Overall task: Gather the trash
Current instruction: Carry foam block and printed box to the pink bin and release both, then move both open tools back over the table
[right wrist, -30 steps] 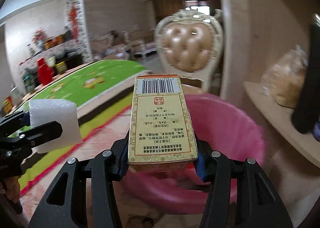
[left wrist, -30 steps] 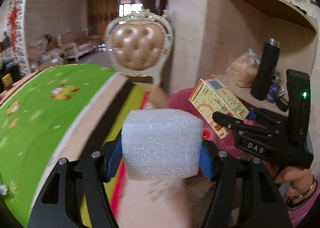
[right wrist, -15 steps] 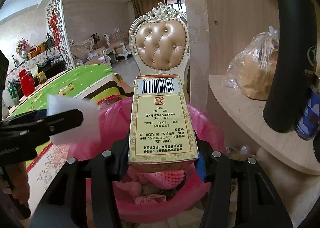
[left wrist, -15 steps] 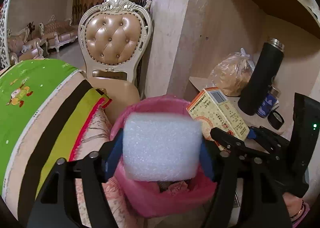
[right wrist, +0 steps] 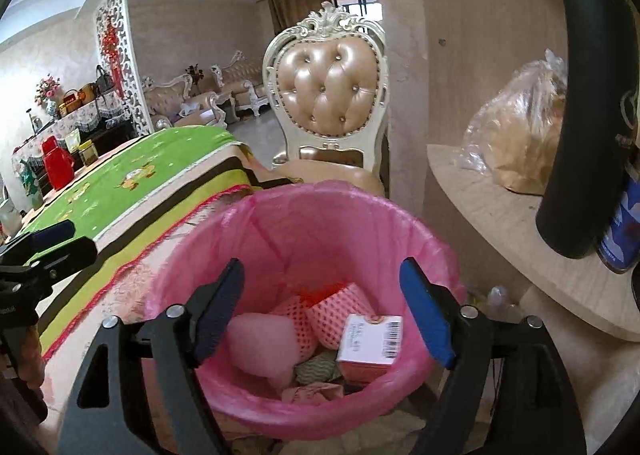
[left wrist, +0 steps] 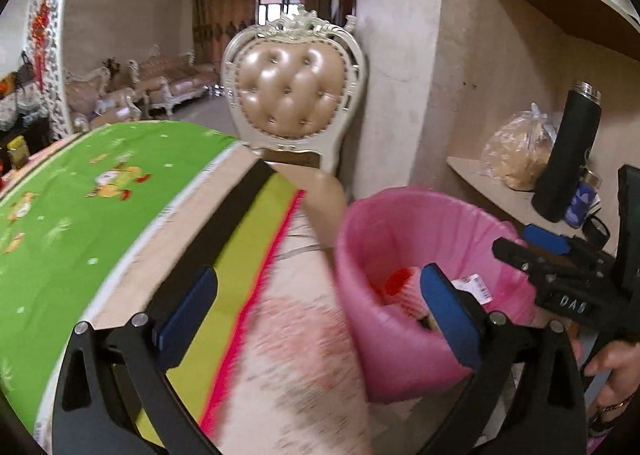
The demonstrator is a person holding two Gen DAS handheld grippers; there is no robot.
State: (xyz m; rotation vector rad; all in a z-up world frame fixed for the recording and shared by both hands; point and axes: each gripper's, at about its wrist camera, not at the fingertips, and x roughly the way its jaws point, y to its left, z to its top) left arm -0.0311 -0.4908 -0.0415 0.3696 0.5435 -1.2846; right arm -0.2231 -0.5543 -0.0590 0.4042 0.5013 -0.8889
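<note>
A trash bin lined with a pink bag (right wrist: pixel 256 211) stands on the floor by the table. In it lie a foam block (right wrist: pixel 260 339), a cardboard box with a barcode (right wrist: pixel 370 341), pink foam nets and other scraps. My right gripper (right wrist: pixel 320 307) is open and empty, right above the bin's near rim. My left gripper (left wrist: pixel 316 315) is open and empty, to the left of the bin (left wrist: pixel 360 235), over the tablecloth's hanging edge. The right gripper also shows in the left wrist view (left wrist: pixel 536 251).
A table with a green cloth (right wrist: pixel 120 175) is on the left. An ornate chair (right wrist: pixel 332 95) stands behind the bin. On the right a wooden shelf (right wrist: pixel 500 215) holds a black flask (right wrist: pixel 588 115) and a bagged loaf (right wrist: pixel 520 127).
Both grippers opened. The foam block left my left gripper and the box left my right gripper; both now lie in the bin. The left gripper swung left, away from the bin.
</note>
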